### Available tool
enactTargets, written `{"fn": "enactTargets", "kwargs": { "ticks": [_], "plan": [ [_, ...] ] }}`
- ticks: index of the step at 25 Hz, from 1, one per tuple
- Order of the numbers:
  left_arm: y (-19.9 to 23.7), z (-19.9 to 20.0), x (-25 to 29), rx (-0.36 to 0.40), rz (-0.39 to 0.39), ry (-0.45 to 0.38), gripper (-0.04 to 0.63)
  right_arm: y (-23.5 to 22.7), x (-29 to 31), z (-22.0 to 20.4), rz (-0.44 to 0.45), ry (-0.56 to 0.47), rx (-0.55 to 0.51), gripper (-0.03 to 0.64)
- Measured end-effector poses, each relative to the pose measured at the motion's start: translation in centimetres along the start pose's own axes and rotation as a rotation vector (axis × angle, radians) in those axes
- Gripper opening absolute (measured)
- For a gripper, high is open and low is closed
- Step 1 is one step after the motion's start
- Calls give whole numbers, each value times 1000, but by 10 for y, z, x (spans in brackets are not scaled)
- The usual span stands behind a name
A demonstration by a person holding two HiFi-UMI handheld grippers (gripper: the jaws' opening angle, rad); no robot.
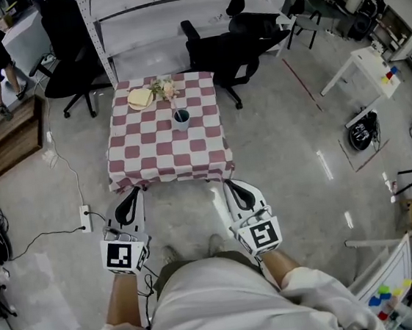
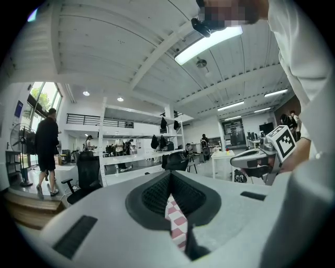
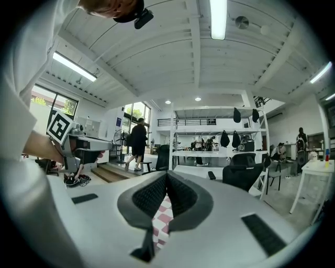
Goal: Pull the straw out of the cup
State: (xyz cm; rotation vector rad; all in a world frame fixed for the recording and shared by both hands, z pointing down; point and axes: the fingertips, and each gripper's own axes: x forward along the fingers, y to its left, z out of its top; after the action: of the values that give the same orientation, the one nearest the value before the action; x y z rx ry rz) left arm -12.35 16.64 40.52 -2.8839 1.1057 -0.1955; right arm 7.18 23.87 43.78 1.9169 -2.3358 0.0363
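A small blue-grey cup (image 1: 181, 120) with a thin straw (image 1: 175, 111) standing in it sits on the table (image 1: 168, 157), which is covered by a red-and-white checked cloth. Both grippers are held low, short of the table's near edge and well apart from the cup. My left gripper (image 1: 131, 195) is shut and holds nothing. My right gripper (image 1: 229, 186) is also shut and holds nothing. In the left gripper view the jaws (image 2: 170, 176) meet at the tips, with checked cloth (image 2: 176, 222) showing below them. The right gripper view shows the same: closed jaws (image 3: 167, 175) over checked cloth (image 3: 162, 215).
A plate of bread (image 1: 140, 98) and a small bunch of flowers (image 1: 164, 88) sit at the table's far edge. Black office chairs (image 1: 231, 45) and a white shelf rack (image 1: 173, 9) stand behind. A power strip (image 1: 85, 219) and cable lie on the floor at left.
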Motion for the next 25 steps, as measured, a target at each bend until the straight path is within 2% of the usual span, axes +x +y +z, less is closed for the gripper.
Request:
{"fn": "enactTargets", "kwargs": {
  "ticks": [7, 12, 17, 25],
  "plan": [
    [-12, 2, 20, -6, 82, -8, 3, -33, 5, -6, 82, 5, -30, 5],
    [-15, -6, 32, -18, 101, 3, 3, -46, 19, -11, 112, 16, -37, 5],
    [10, -12, 57, -27, 87, 1, 3, -48, 50, -10, 108, 29, -39, 5],
    [75, -21, 122, -44, -4, -12, 3, -59, 117, -11, 22, 60, -47, 5]
  ]
}}
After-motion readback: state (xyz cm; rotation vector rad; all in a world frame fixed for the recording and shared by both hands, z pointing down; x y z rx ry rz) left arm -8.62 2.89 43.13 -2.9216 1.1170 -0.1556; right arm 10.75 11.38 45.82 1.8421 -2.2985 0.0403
